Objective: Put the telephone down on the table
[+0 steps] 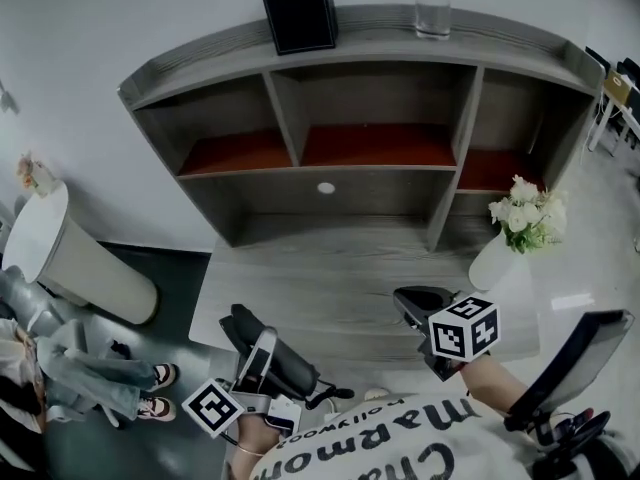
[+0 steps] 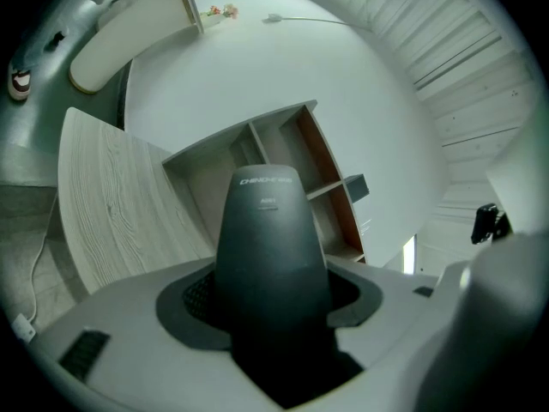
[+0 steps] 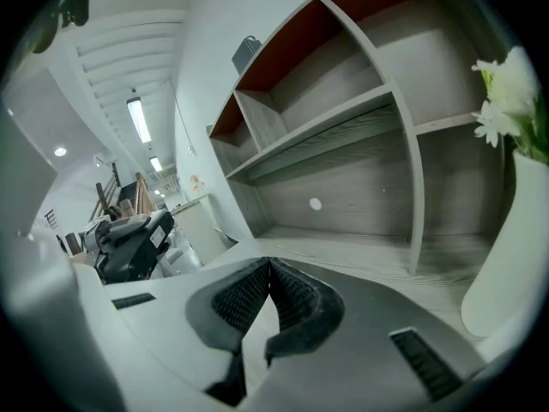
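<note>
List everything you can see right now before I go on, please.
table: one, grey wood, ahead
shelf unit: one, grey, reddish inside, on the table's back
box: one, black, atop the shelf unit
glass: one, clear, atop the shelf unit
vase: one, white, holding white flowers, table's right
side table: one, white, far left
seated person: one, jeans, lower left
telephone: one, black, held at the table's front left
left claw: one, shut on the telephone
right claw: one, shut, empty, over the table
</note>
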`<state>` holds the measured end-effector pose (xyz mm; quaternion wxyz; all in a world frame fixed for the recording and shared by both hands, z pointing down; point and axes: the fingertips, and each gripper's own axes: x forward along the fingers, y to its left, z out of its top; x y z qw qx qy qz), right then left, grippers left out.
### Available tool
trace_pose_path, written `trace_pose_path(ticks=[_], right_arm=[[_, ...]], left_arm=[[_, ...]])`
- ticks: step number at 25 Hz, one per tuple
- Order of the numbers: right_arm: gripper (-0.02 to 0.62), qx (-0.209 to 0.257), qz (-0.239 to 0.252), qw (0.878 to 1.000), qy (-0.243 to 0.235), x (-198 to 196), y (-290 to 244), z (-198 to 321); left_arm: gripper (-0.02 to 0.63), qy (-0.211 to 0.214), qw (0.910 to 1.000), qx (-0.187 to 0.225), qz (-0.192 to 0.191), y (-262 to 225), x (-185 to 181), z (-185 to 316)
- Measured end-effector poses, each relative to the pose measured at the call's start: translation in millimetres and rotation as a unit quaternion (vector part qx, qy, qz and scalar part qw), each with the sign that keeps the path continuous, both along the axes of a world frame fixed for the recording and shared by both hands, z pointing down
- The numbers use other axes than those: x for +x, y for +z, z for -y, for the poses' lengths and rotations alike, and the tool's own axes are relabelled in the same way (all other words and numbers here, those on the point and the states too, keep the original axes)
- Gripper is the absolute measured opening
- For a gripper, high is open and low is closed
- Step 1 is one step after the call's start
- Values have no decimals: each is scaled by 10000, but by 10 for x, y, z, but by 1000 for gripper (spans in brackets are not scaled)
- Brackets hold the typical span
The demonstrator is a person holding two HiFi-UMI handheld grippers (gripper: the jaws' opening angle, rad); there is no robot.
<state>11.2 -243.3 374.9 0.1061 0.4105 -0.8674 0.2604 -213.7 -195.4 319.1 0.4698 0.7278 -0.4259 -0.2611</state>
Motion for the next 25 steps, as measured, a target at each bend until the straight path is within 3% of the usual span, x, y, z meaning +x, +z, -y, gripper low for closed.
trace_pose_path(ticks=[8,17,25], right_arm=[[11,-228,110,9996,-157,-69,195,200],[12,-546,187,9983,0,33,412,227],[12,-726,310,9965,269,205,580,298]], left_arm=[[281,176,9992,-338,101,223,230,172],[281,679,9953,-479,489,345,561,545],[279,1263,9851,-815,841,593,932,699]])
